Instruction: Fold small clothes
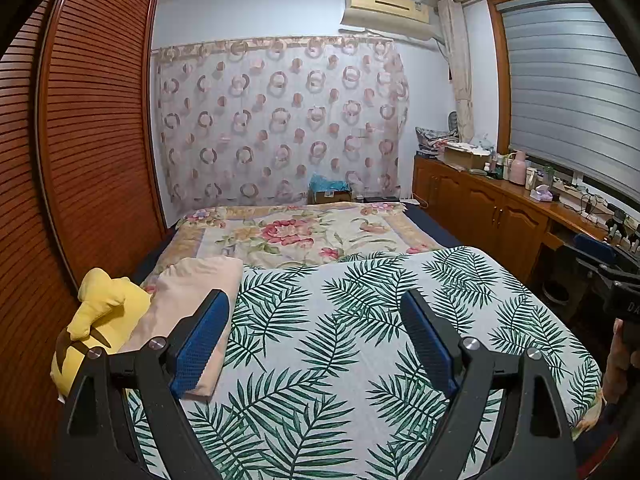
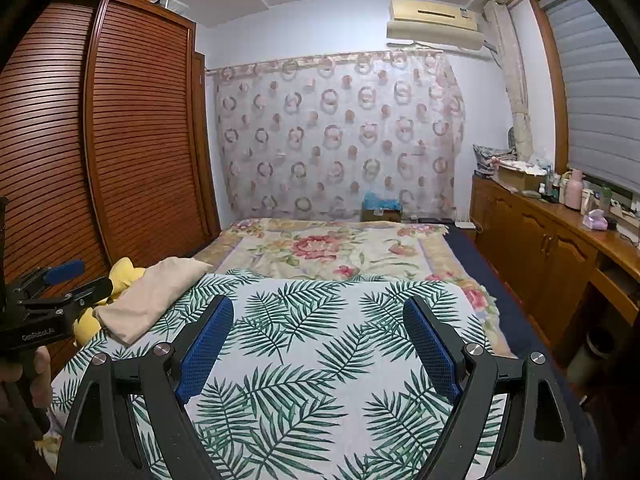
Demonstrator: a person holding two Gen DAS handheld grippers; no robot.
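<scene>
- Bed (image 2: 460,248) under a palm-leaf sheet (image 2: 320,340), spread flat.
- Pale pink cloth (image 1: 188,300), apparently the garment: at the sheet's left edge beside a yellow plush toy (image 1: 104,312), long axis running away from the cameras.
- Likely soft, light, limp; best pinched at a corner or hem.
- Left tongs (image 1: 316,340), right tongs (image 2: 320,344): both wide, empty.
</scene>
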